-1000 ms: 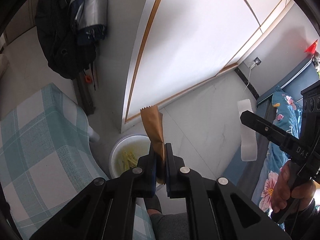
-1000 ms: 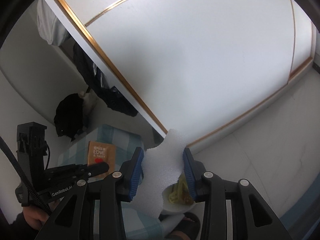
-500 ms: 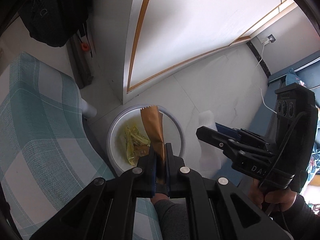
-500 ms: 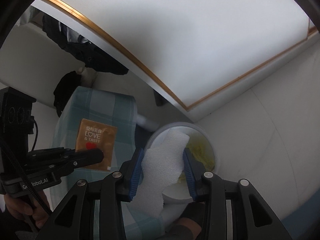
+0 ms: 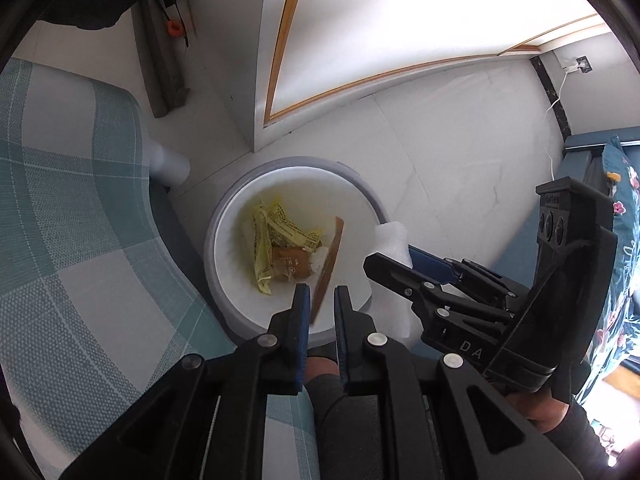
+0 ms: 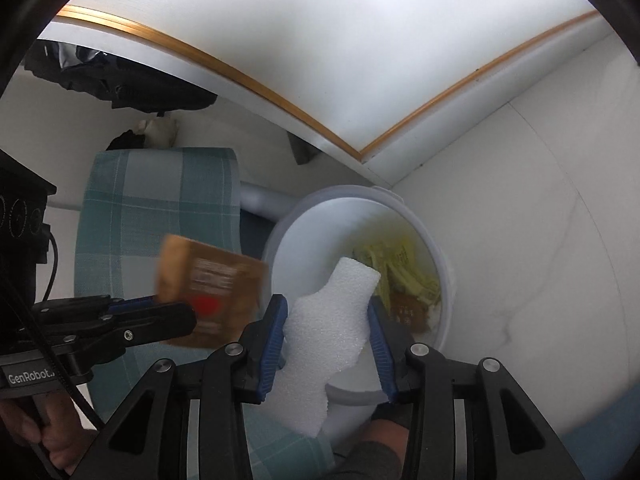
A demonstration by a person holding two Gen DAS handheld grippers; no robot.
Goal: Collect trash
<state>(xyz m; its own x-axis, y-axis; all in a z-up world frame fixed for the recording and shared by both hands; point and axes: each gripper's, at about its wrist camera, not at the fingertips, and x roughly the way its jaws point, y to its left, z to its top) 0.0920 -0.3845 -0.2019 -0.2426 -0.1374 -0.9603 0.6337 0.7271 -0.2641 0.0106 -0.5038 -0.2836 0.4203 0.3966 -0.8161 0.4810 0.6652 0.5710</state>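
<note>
A white round bin (image 5: 224, 216) stands on the floor below both grippers, holding yellow wrappers (image 5: 264, 240) and a brown packet (image 5: 290, 266). My left gripper (image 5: 322, 292) points down into it, its jaws opening. A brown snack packet (image 5: 330, 256) hangs edge-on between them, loose and slipping down. In the right wrist view this packet (image 6: 212, 288) is motion-blurred. My right gripper (image 6: 326, 302) hovers over the bin rim (image 6: 444, 264), its jaws opening too. A white foam piece (image 6: 332, 320) stands between its blue pads, with a thin gap at the right pad.
A table with a teal checked cloth (image 5: 80, 200) borders the bin on the left. A white wardrobe with gold trim (image 5: 360, 40) rises behind it. A bed with floral bedding (image 5: 616, 240) lies to the right. The person's foot (image 5: 320, 364) is by the bin.
Both grippers have come down and tilted over the bin. The left jaws have parted and the brown packet has slid lower. The right jaws have widened slightly around the foam.
</note>
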